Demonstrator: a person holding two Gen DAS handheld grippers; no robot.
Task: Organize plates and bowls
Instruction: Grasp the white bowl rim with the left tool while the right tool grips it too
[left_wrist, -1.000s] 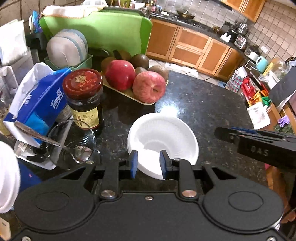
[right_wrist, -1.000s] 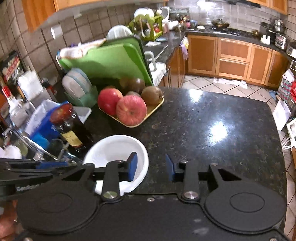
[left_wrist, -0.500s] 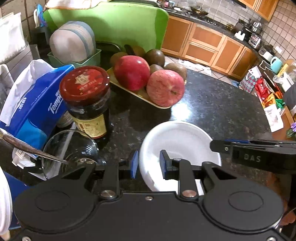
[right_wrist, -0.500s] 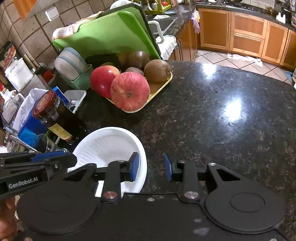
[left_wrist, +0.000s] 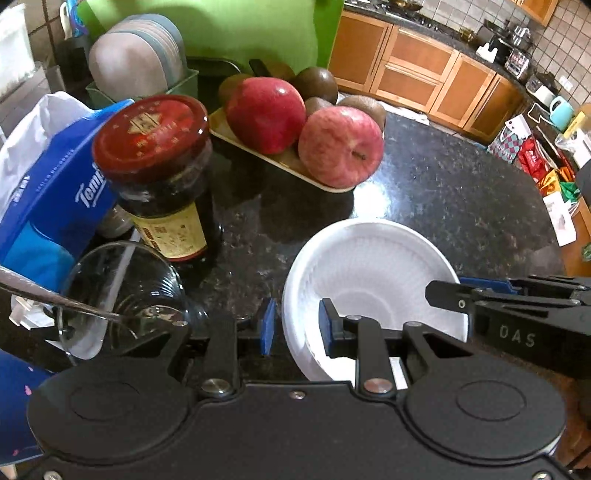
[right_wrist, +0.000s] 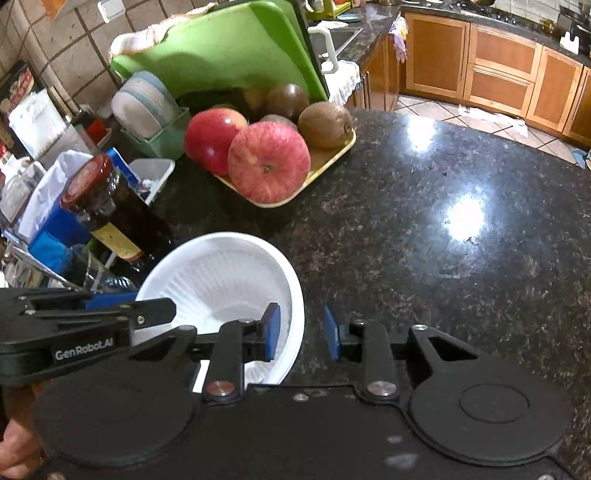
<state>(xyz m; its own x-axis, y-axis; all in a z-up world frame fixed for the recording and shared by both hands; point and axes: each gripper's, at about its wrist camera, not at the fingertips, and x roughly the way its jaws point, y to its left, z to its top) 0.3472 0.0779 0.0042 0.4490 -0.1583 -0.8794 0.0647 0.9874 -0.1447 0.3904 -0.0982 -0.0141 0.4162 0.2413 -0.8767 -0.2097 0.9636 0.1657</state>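
Observation:
A white ribbed bowl (left_wrist: 373, 273) (right_wrist: 225, 277) sits on the black granite counter (right_wrist: 424, 229). My left gripper (left_wrist: 295, 325) is open and straddles the bowl's left rim, one blue pad outside and one inside, neither pressing. My right gripper (right_wrist: 302, 332) straddles the opposite rim; its jaws are closing, with a gap still showing on each side of the rim. Each gripper also shows in the other's view: the right gripper (left_wrist: 517, 314) at the bowl's right, the left gripper (right_wrist: 92, 325) at its left.
Left of the bowl stand a red-lidded jar (left_wrist: 159, 173), a glass bowl with a spoon (left_wrist: 122, 295) and a blue tissue pack (left_wrist: 48, 199). Behind it is a yellow tray of apples and kiwis (right_wrist: 273, 162), grey plates in a green holder (right_wrist: 144, 107) and a green cutting board (right_wrist: 229, 51).
Both grippers have come down and closer to the bowl, so that each now has a rim between its fingers. The right gripper's jaws have narrowed. The bowl has not moved.

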